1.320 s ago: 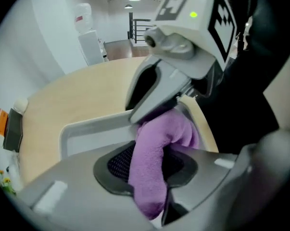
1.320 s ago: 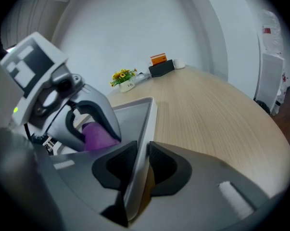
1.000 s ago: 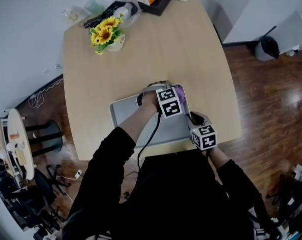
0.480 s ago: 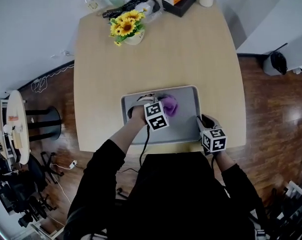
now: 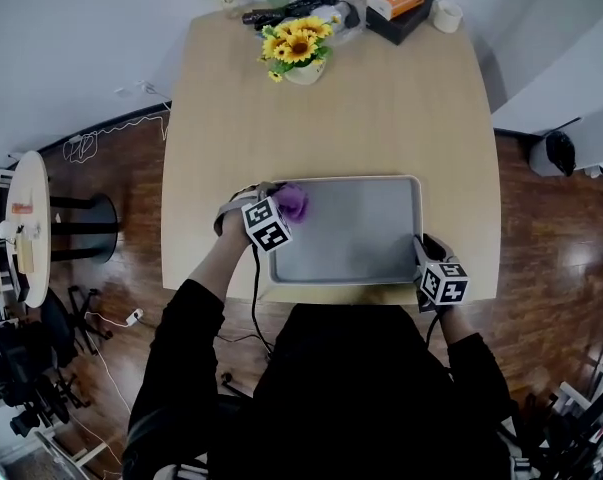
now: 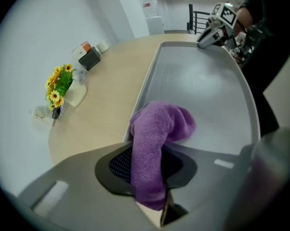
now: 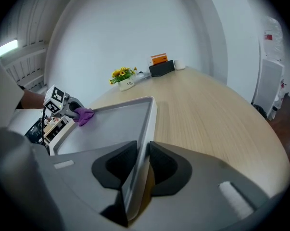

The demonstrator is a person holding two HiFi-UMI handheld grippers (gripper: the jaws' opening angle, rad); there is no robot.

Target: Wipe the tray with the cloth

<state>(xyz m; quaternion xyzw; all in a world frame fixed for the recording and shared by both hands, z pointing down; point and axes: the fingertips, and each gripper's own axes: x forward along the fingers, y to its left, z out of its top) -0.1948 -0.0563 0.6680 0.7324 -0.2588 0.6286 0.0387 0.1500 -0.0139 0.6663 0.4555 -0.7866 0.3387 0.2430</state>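
A grey tray lies near the front edge of the wooden table. My left gripper is shut on a purple cloth, which rests at the tray's far left corner. In the left gripper view the cloth hangs bunched between the jaws over the tray's rim. My right gripper is shut on the tray's near right corner. In the right gripper view the tray's rim runs between the closed jaws, and the cloth shows at the far end.
At the table's far end stand a vase of sunflowers, a black box with an orange box on it, a tape roll and a plastic bag of items. A round side table stands on the left.
My left gripper has swept the purple cloth across the tray from its far right part to its far left corner. The right gripper has kept its hold on the tray's corner.
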